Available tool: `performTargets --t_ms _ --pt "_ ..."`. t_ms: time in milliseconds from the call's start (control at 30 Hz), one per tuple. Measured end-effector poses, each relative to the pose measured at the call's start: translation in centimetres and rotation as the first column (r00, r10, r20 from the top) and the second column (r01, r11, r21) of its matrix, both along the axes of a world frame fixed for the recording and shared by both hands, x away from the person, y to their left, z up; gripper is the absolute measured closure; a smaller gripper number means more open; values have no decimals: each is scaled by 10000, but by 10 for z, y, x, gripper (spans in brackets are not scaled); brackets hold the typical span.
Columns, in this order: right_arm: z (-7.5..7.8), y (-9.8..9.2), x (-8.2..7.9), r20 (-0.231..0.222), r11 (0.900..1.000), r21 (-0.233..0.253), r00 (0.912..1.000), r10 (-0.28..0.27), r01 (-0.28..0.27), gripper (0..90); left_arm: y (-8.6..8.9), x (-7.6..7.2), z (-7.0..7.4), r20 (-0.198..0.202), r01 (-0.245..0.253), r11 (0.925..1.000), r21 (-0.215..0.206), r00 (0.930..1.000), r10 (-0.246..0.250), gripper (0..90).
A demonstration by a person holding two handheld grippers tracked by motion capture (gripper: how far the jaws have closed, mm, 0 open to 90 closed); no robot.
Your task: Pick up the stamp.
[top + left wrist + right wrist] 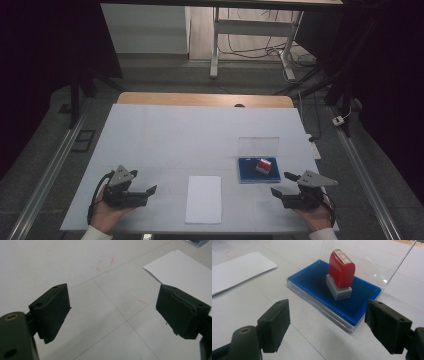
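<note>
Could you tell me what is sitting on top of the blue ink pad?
A red stamp with a grey base stands upright on the blue ink pad, its clear lid open behind it. The stamp's printing face rests on the pad, so it is hidden.

We are holding the left gripper (150,190) and right gripper (281,184) near the table's (165,130) front edge, flanking a white paper (204,198); a red stamp (263,166) is sitting on a blue ink pad (248,171).

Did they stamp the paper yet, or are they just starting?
Just starting, it seems. Done: the ink pad has its clear lid open, with the red stamp standing on it. In hand: nothing; the left hand-held gripper and right hand-held gripper are open and empty. Left: probably picking up the stamp and pressing it on the white paper, which looks blank.
</note>
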State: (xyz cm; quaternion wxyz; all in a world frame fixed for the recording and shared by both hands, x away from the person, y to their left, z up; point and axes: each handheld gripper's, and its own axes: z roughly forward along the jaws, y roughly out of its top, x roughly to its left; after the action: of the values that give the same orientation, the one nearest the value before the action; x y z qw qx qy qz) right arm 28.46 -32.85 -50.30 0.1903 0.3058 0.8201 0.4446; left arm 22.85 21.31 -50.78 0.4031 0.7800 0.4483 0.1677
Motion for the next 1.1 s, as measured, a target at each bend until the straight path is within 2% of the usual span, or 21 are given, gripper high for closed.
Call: performTargets --t_ms 100,200,500,800,1000,1100 --pt "1 2 -1 15 10000 18 10000 72 -72 220 -1 -1 3 140 74 9999 -104 9999 -73 129" --pt "2 4 -1 -7 10000 -5 10000 36 -36 229 -4 -2 3 217 173 9998 7 9996 -173 132" --pt "3 5 -1 -121 9997 219 9999 72 -69 249 -5 1 5 115 397 9992 -60 9991 -397 133" --pt "7 4 -2 -129 10000 74 9999 -21 22 259 -6 3 3 52 499 9987 -30 9987 -499 138" --pt "13 6 -1 -85 9998 177 10000 -44 45 260 -8 5 3 8 554 9985 47 9985 -554 143" --pt "22 7 -1 46 9999 85 9999 -104 104 261 -9 6 4 -46 628 9980 48 9980 -628 142"
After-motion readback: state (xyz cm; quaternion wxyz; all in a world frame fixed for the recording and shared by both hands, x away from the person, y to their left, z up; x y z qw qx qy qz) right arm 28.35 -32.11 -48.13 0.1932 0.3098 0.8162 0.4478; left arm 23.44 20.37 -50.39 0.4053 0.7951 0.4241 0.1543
